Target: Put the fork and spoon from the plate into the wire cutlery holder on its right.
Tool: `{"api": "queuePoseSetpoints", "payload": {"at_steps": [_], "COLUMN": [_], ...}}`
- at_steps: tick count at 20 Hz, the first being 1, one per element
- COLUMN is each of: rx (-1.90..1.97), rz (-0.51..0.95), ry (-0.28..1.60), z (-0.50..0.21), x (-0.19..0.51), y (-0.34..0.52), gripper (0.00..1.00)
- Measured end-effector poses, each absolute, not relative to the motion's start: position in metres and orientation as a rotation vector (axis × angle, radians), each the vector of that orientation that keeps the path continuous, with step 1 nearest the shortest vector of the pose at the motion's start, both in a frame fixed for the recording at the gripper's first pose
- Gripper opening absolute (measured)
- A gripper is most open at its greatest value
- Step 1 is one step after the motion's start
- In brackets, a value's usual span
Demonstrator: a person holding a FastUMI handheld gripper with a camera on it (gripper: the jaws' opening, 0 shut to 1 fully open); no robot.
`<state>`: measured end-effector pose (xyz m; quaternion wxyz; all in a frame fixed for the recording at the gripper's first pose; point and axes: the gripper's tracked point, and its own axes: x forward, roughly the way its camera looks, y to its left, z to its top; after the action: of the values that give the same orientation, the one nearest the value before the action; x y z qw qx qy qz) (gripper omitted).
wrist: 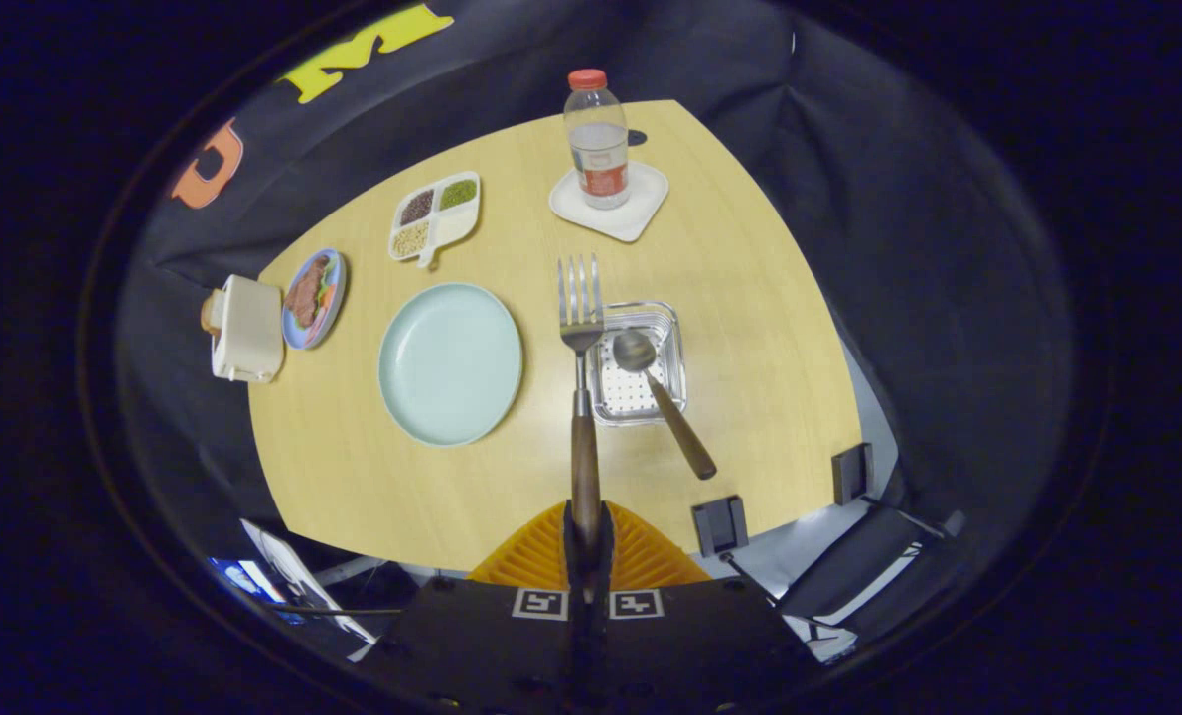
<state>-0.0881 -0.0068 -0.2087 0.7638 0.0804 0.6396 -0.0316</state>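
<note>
Your gripper (pixel 587 541) has its jaws closed tight on the wooden handle of the fork (pixel 581 328), which sticks straight out ahead with its tines high above the bench (pixel 750 298), at the left rim of the wire cutlery holder (pixel 641 362). The spoon (pixel 663 397) already leans in that holder, bowl down inside and handle slanting out over the near right edge. The pale blue plate (pixel 450 362) lies bare just left of the holder. Beyond them stand a water bottle (pixel 597 139) on a white coaster (pixel 611 204), a divided dish (pixel 434 216) and a small plate of food (pixel 314 296).
</note>
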Motion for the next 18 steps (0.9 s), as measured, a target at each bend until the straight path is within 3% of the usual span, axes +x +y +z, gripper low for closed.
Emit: {"api": "queuePoseSetpoints", "payload": {"at_steps": [14,18], "rx": [0.279,0.284], "rz": [-0.133,-0.131], "ry": [1.490,1.489], "z": [-0.243,-0.242], "x": [-0.083,-0.085], "y": [-0.025,-0.021], "gripper": [0.01,0.08]}}
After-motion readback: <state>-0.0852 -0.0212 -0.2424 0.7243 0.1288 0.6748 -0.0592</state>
